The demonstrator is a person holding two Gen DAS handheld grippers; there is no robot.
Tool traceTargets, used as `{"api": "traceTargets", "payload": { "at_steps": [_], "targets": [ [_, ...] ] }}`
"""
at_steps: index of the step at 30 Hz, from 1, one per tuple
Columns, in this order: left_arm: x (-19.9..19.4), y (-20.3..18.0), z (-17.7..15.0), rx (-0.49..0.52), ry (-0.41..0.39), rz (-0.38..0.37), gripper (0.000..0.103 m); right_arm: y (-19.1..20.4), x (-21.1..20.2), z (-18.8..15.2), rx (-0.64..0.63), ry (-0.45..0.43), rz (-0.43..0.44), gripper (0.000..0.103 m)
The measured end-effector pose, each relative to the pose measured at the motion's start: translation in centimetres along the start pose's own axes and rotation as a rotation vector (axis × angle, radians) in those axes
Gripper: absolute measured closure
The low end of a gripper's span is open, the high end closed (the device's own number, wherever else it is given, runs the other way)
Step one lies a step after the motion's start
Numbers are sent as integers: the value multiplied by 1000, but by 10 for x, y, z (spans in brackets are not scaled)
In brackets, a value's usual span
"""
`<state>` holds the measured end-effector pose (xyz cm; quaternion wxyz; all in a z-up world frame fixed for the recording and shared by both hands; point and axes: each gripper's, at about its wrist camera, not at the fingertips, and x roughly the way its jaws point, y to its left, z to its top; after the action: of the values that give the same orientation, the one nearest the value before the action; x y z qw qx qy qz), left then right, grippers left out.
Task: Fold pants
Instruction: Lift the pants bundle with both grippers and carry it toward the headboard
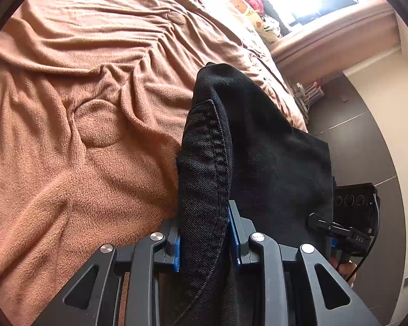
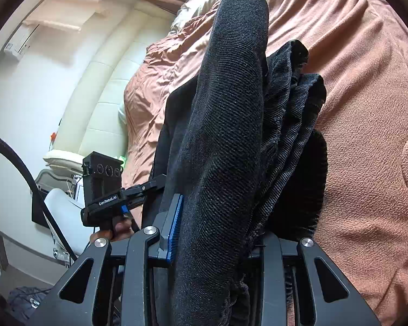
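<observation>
**Colleague:** What do your two grippers hold at this moment?

**Me:** Both pinch the black pants (image 1: 258, 141). The left gripper (image 1: 206, 240) has its blue pads (image 1: 176, 252) pressed on a stitched seam edge of the denim. In the right gripper (image 2: 212, 231) I see only one blue pad, and it lies against a thick roll of the same cloth; the other side is hidden by the bunched folds, but the cloth fills the jaws, so I judge it is clamped.

**Colleague:** And where are the pants?

**Me:** They are above the brown fleece blanket (image 1: 81, 163) on the bed, near its edge by the dark tiled floor (image 1: 367, 141). In each wrist view the cloth runs forward from the jaws, along the fingers, so its long axis follows the pointing direction of each gripper.

**Colleague:** Which hand is nearer to the bed?

**Me:** I cannot tell it surely. In the left view the other gripper stands to the right, over the floor side. I think the next move must carry both ends together toward the blanket, keeping the cloth stretched between them.
</observation>
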<state>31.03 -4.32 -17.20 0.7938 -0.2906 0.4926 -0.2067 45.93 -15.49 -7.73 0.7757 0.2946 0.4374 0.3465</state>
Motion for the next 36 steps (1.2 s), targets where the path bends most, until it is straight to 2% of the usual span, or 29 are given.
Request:
{"api": "traceTargets", "payload": {
  "at_steps": [9, 19, 36],
  "targets": [
    [-32, -9, 8, 8, -47, -2, 75, 33, 10, -9, -28, -35, 10, 75],
    [-85, -11, 19, 19, -142, -8, 76, 59, 33, -15, -47, -66, 52, 76],
    [-184, 53, 32, -92, -301, 15, 77, 86, 101, -7, -76, -43, 110, 76]
  ]
}}
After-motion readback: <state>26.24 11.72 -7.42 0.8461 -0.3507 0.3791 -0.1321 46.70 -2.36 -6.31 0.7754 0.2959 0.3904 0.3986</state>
